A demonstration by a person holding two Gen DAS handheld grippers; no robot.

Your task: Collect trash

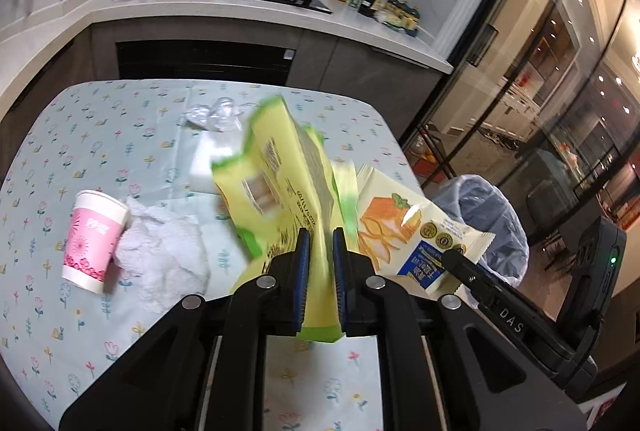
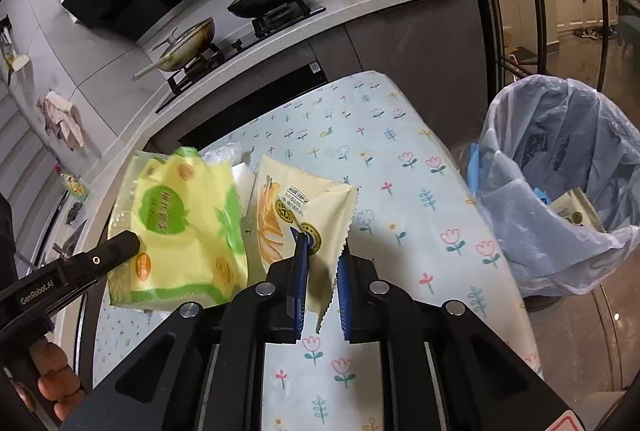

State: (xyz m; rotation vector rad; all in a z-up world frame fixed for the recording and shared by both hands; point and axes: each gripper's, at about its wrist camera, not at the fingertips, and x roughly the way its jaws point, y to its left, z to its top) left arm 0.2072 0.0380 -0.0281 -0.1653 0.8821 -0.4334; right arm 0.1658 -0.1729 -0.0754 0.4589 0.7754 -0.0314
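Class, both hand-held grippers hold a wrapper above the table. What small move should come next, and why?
Probably swing the right hand-held gripper, shut on the cream snack wrapper, rightward over the lined bin: it stands open beside the table, and the wrapper is already lifted.

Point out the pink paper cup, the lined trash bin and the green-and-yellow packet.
pink paper cup (image 1: 94, 241): left wrist view, its pink side.
lined trash bin (image 2: 560, 167): right wrist view, its inner liner.
green-and-yellow packet (image 1: 276, 187): left wrist view, its printed face.

Black gripper (image 1: 320, 255), blue-padded fingers (image 1: 303, 259), silver screws, "GenRobot.AI" lettering
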